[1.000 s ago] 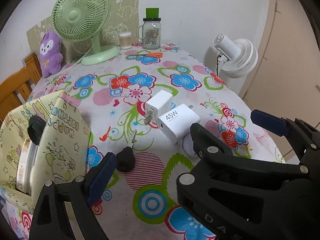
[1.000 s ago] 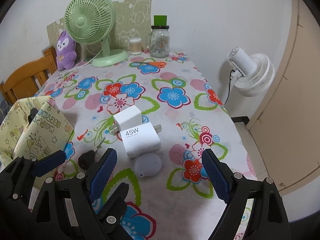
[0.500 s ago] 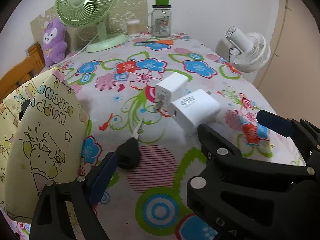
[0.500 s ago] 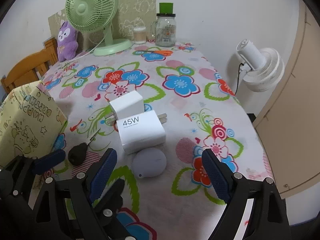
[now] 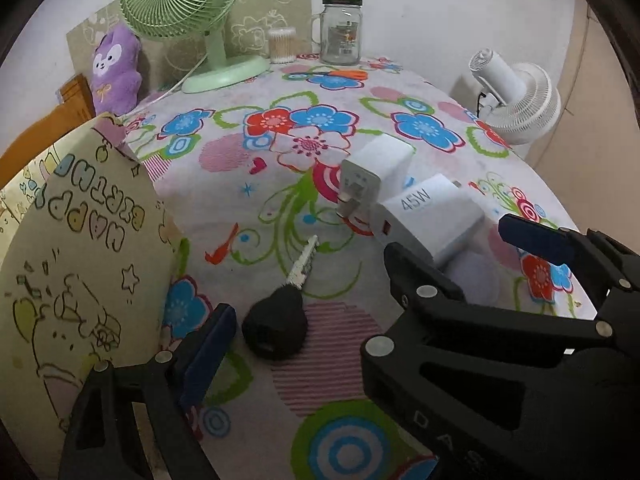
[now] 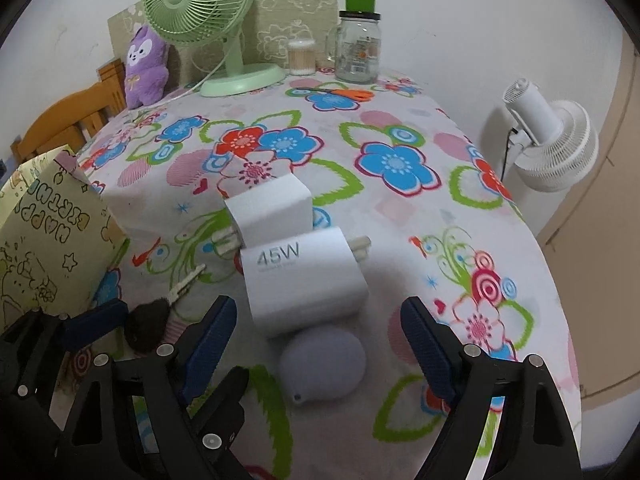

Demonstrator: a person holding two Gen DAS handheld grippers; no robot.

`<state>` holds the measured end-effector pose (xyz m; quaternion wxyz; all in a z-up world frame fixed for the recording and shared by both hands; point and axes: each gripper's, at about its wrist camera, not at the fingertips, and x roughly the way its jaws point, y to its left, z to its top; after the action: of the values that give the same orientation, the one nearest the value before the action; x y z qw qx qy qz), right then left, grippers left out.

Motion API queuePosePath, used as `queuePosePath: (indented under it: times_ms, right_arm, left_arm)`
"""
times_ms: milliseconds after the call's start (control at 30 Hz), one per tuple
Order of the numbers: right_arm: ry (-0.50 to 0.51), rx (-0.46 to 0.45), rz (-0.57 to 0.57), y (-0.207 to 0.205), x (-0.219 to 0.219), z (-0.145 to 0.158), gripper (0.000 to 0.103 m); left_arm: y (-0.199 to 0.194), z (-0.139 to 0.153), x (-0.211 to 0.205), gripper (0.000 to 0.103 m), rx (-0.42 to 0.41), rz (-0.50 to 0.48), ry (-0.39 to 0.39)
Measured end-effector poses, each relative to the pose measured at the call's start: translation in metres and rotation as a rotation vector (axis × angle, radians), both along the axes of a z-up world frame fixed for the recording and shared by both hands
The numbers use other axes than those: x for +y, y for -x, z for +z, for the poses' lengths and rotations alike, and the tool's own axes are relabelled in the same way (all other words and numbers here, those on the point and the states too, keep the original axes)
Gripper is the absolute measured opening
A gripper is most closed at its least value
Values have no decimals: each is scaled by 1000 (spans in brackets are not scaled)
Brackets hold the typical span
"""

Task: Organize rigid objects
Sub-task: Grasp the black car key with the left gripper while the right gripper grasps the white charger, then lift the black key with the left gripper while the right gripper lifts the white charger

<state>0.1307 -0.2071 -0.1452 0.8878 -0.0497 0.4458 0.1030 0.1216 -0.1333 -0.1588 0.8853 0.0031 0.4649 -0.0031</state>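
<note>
Both grippers have come lower and nearer the cluster on the floral cloth (image 6: 400, 128) since the earlier frames. Left gripper (image 5: 360, 284) gapes wide, empty, its fingers either side of the black key (image 5: 280, 320). Right gripper (image 6: 320, 344) is likewise wide and empty, straddling the grey puck (image 6: 324, 364). Touching the puck beyond lies the 45W charger (image 6: 304, 284), then the smaller charger (image 6: 272, 208). A paper bag (image 5: 80, 260) stands left; the green fan (image 6: 200, 4) and jar (image 6: 358, 50) sit far back.
</note>
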Motion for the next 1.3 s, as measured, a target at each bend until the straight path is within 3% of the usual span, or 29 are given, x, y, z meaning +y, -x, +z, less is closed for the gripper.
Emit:
queuePosePath:
  times_ms: [100, 267, 700, 800, 867, 933, 1067, 1300]
  right_arm:
    - [-10, 10, 20, -7, 2, -2, 81]
    - [-38, 31, 36, -13, 1, -6, 64]
    - [-58, 25, -12, 0, -6, 0, 63]
    - [-66, 26, -22, 5, -8, 2, 64]
    - [-80, 28, -33, 8, -10, 3, 64]
    - [-93, 30, -44, 9, -13, 6, 64]
    - [-88, 20, -60, 14, -16, 10, 63]
    - [-74, 1, -78, 22, -20, 17, 61]
  left_arm:
    - [-4, -1, 1, 91, -1, 10, 5]
    - [-7, -1, 1, 92, -5, 14, 2]
    - [-2, 0, 0, 89, -4, 37, -4]
    - [2, 1, 1, 79, -9, 40, 4]
    - [4, 3, 2, 59, -14, 42, 9]
    - [4, 5, 3, 49, -21, 40, 13]
    - [1, 5, 0, 36, -35, 31, 0]
    - [1, 5, -3, 32, -46, 31, -11]
